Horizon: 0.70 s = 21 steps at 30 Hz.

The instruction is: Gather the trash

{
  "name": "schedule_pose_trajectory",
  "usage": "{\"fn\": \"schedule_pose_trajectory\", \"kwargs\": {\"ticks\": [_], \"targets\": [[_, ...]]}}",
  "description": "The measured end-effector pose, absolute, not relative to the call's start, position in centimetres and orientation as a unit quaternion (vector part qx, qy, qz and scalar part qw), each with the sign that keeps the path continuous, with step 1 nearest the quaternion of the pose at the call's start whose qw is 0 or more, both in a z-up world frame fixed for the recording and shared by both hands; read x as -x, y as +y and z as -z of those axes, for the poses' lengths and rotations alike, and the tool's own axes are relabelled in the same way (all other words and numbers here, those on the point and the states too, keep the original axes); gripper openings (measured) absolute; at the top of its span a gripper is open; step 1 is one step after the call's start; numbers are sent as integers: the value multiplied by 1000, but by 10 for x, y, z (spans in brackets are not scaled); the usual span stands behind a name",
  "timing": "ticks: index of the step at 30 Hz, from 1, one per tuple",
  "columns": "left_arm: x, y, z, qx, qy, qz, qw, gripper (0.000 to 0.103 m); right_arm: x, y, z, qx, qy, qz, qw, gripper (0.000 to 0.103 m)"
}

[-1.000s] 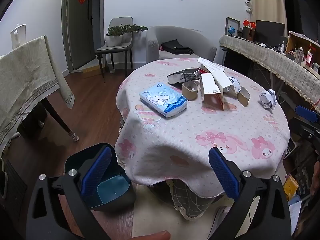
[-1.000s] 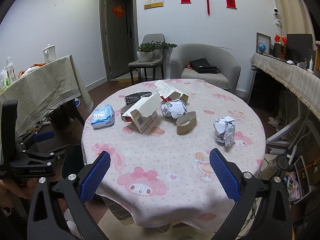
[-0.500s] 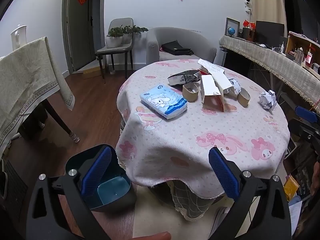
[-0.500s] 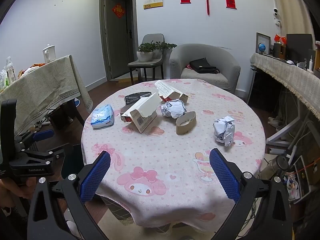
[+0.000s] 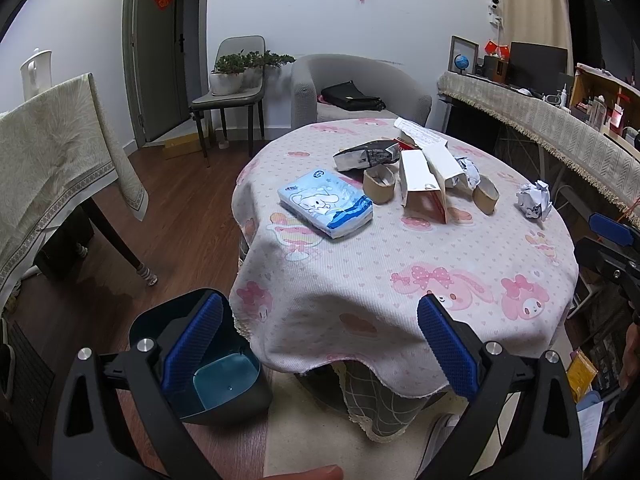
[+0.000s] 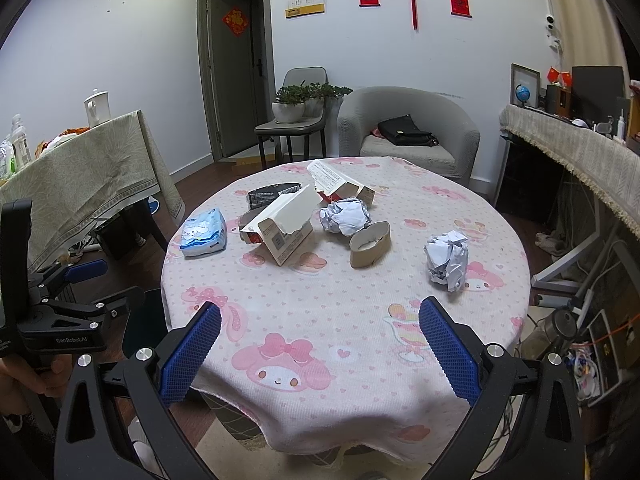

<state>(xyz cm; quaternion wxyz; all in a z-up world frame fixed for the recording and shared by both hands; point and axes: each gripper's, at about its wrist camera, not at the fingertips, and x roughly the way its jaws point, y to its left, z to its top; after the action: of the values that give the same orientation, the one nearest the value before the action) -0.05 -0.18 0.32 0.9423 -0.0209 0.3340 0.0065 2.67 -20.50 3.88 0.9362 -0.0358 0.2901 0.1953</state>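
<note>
**Status: both grippers empty, start of collection**

1. Change since one second ago: almost none. Both wrist views have shifted only slightly and no item on the table has moved. I judge that collection has not begun and every piece of trash is still to be picked.

2. Left gripper (image 5: 318, 344): fingers spread wide, holding nothing. The dark blue trash bin (image 5: 208, 364) stands on the floor behind the left finger, beside the round table (image 5: 360, 292). Its inside shows a bare blue bottom; I see no trash in it.

3. Ahead of the left fingers, left to right: a blue tissue pack (image 5: 326, 204), probably not trash; a cardboard roll core (image 5: 379, 184); a dark crumpled wrapper (image 5: 366, 155) beyond it; a torn white carton (image 5: 424, 186); a second roll core (image 5: 485, 199); a crumpled paper ball (image 5: 533, 199) ahead of the right finger.

4. Right gripper (image 6: 320, 344): fingers spread wide, empty. The torn carton (image 6: 286, 224) lies ahead of the left finger, a paper ball (image 6: 345, 216) and a roll core (image 6: 370, 245) ahead between the fingers, and the nearest paper ball (image 6: 447, 260) just ahead of the right finger. I would take that one first.
</note>
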Motion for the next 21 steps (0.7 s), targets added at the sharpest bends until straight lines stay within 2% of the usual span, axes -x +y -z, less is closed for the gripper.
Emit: {"fn": "schedule_pose_trajectory", "kwargs": {"ticks": [21], "targets": [[1, -1, -3, 22, 333, -5, 942, 100, -28, -207, -37, 36, 290, -196, 936, 100]]}}
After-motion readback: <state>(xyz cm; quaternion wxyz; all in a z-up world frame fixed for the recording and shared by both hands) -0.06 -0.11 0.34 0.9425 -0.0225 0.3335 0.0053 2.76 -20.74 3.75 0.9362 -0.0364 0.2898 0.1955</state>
